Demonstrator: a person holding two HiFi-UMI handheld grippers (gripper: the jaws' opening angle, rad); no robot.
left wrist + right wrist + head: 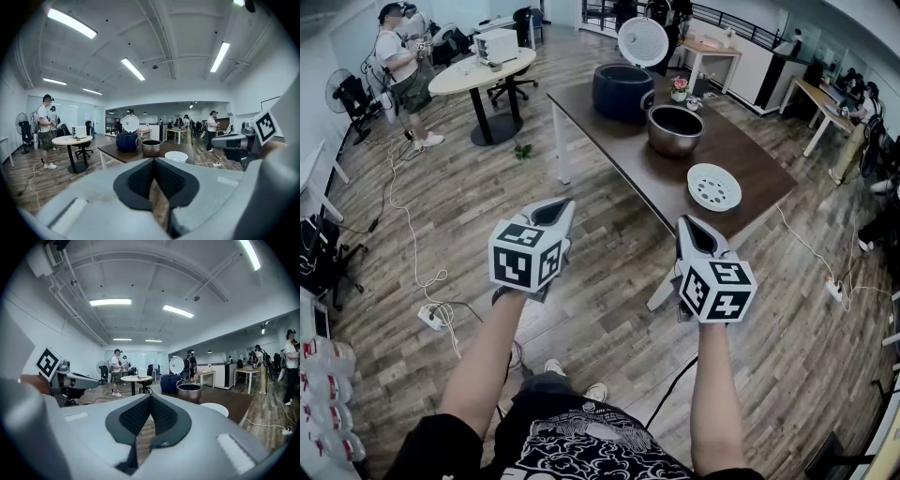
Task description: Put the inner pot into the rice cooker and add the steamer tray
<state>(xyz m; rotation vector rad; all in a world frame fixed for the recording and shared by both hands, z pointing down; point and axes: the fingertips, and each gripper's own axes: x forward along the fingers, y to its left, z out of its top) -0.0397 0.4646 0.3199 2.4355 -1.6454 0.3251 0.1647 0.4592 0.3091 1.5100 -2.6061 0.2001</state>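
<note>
On the dark brown table (pixel 609 131) ahead stand a dark blue rice cooker (pixel 622 90) with its white lid (pixel 642 41) raised, a metal inner pot (pixel 676 129) next to it, and a white perforated steamer tray (pixel 714 187) nearer me. Both grippers hover over the wooden floor, well short of the table. My left gripper (pixel 565 202) is shut with nothing in it, and my right gripper (pixel 682 221) is shut and empty too. The cooker (pixel 126 141), pot (pixel 151 148) and tray (pixel 176 157) show far off in the left gripper view, and the pot (pixel 189 392) in the right gripper view.
A small flower pot (pixel 679 89) stands behind the inner pot. A round white table (pixel 481 71) with chairs is at the left, a person (pixel 401 70) beside it. Cables and a power strip (pixel 431 315) lie on the floor at my left; desks and people fill the far right.
</note>
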